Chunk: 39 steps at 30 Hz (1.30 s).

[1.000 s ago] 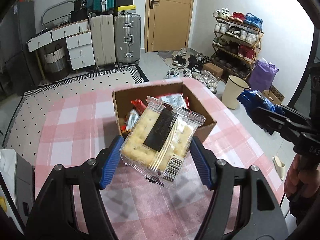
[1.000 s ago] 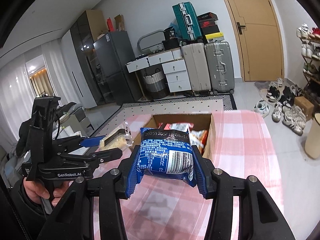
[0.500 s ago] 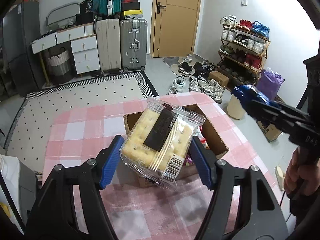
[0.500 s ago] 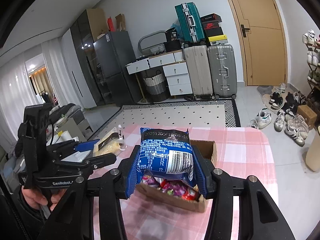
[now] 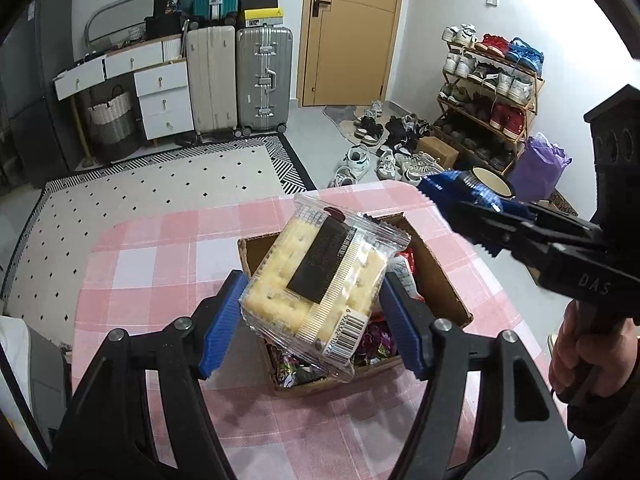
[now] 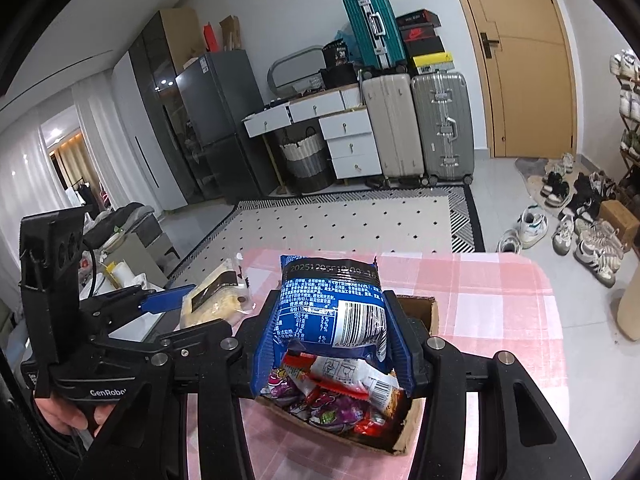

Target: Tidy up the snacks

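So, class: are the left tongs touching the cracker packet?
Touching. The left wrist view shows the left tongs clamping the cracker packet, blue pads pressed against both sides.

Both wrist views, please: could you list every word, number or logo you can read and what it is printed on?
"GenRobot" (last letters cut off): body of the left hand-held gripper.
"DAS": body of the right hand-held gripper.
"36": black bag on the drawer unit.
Nike swoosh: shoebox on the suitcases.
Date code on the blue snack packet: starts "2025", rest blurred.
Barcode digits and label on the cracker packet: too small to read.
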{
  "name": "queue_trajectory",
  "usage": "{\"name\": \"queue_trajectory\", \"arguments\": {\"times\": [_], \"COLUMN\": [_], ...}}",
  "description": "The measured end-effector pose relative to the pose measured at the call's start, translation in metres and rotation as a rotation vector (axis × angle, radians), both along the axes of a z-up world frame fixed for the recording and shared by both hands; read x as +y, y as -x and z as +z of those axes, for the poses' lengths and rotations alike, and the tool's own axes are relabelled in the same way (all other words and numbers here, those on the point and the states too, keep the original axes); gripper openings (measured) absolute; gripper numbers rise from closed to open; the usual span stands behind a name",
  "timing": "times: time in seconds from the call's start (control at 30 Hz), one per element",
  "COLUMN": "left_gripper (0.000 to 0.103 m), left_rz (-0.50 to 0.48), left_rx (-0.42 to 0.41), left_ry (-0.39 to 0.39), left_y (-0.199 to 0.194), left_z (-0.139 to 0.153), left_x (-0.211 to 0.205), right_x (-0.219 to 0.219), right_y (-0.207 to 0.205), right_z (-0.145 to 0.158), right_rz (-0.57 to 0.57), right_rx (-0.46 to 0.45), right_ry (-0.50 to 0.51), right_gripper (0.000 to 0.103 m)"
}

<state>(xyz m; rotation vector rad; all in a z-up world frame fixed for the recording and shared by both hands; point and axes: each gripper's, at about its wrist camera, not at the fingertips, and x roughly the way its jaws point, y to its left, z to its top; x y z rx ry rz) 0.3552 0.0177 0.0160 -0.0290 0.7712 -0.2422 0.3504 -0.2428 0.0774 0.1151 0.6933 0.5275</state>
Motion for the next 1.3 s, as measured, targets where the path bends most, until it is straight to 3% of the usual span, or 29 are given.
{"name": "queue_trajectory", "arguments": {"times": [0.53,0.63,0.73,0.8,0.87,1.3], "left_gripper": [0.066,0.066,0.071,0.076,0.081,0.083], "left_rz": [-0.016,-0.018,-0.034,-0.029,-0.030,0.009], "left_rx": [0.063,0.080,0.112,0.115,0.104,0.053], "left_ry": [0.033,0.039,0.030,-0.001,-0.019,0.031], "left_y": [-0.030,-0.034,-0.042,-0.044,-0.044,-0.020], "left_z": [-0.044,-0.056,-0.070,-0.075,-0.077,-0.057], "left_x": [-0.004,-0.002,-0.002,-0.003,-0.002,0.012], "right_x": [0.013,0.012,0.013,0.012,0.009,-0.009], "right_y": [-0.032,-0.034,-0.038,-0.038,-0.035,-0.007], "right_z": [-0.048,-0.060,-0.066,-0.066,-0.065,-0.039], "right_rz": [-0.010,-0.013,-0.011,-0.015,-0.015,-0.030], "right_rx": [0.063,0.082,0.095,0.082,0.076,0.007], "right_ry": [0.053,0.044,0.043,0.040,0.028,0.002], "right_gripper": [0.050,0.053,0.068,0.076,0.077,0.085]}}
